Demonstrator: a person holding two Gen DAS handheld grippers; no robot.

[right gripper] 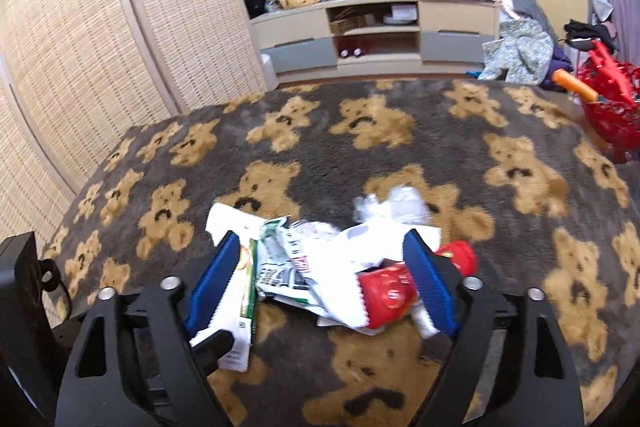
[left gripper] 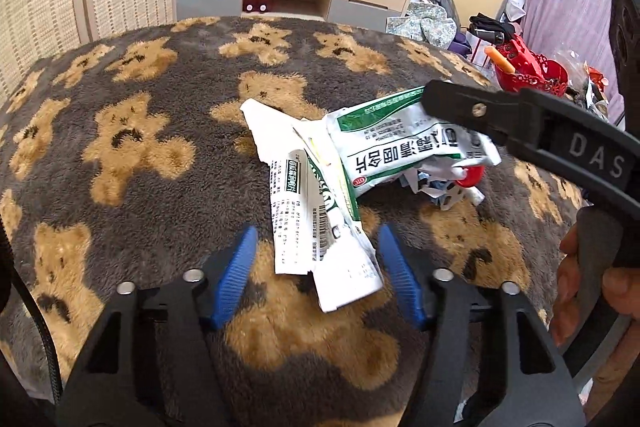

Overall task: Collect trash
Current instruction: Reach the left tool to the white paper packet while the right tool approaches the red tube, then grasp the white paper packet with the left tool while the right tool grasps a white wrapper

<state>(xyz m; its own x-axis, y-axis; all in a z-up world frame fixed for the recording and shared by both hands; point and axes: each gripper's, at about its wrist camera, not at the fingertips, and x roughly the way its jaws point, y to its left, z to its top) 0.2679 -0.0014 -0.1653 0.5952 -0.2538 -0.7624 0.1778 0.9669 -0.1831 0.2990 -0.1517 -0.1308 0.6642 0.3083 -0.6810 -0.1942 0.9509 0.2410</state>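
Collection at grasp stage, nothing lifted yet: all trash lies heaped on the bear-print blanket (left gripper: 132, 147). Left claw (left gripper: 318, 273) part-open, straddling the near white flattened carton (left gripper: 320, 227), pads not touching; right claw (right gripper: 320, 283) wide, straddling the crumpled wrappers (right gripper: 320, 267) and red packet (right gripper: 386, 295), contact unclear. Pile: flattened green-white medicine boxes (left gripper: 400, 147), torn paper, red cap.

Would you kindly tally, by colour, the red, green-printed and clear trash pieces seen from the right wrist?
Red pieces: 2 (packet, cap)
Green-printed packs: 2 (flat carton, bag)
Clear plastic wad: 1
Total: 5
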